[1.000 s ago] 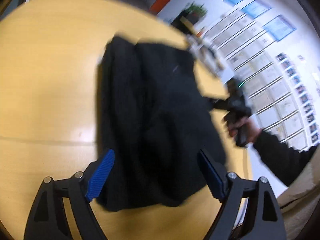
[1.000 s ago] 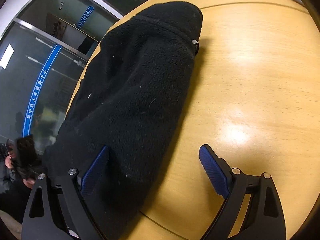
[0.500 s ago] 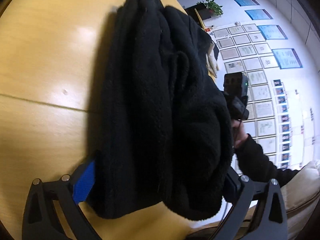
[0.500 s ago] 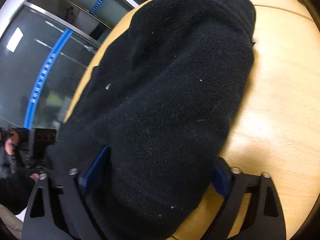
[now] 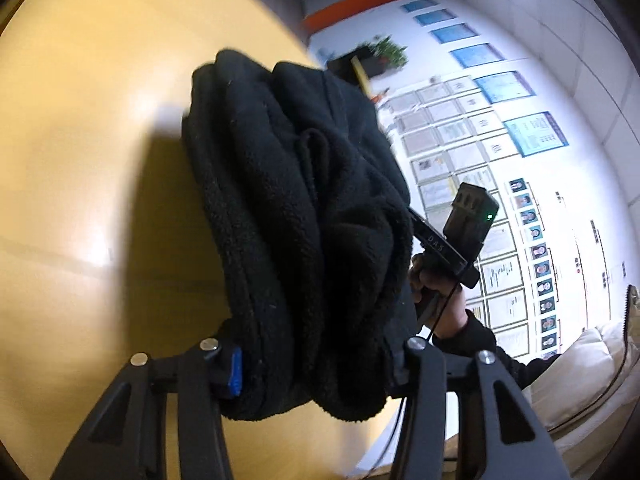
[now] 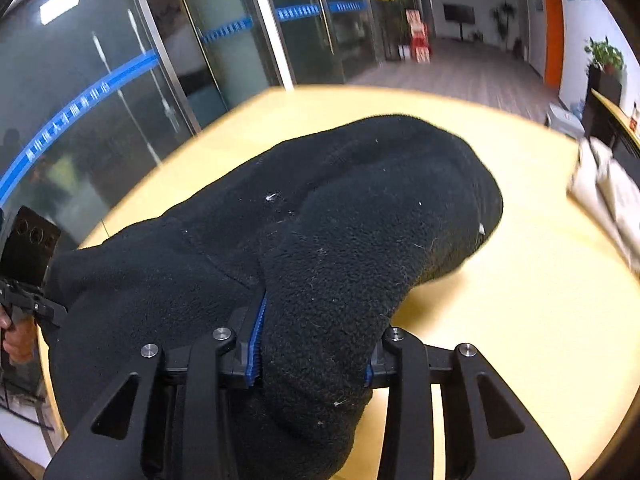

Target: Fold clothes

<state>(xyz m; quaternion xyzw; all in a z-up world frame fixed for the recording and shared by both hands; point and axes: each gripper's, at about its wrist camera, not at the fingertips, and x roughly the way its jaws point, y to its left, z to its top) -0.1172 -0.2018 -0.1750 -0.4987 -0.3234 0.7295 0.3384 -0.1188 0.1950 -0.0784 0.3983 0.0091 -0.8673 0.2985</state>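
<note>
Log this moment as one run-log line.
left tool: shut on black fleece | right tool: shut on black fleece | fleece bunched above wooden table

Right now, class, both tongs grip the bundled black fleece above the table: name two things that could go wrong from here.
1. The black fleece garment is bunched thick between the right tongs; layers could slip out and undo the fold.
2. In the left wrist view the left tongs hold the garment near the edge of the wooden table; a loose end might slide off when it is set down.
</note>
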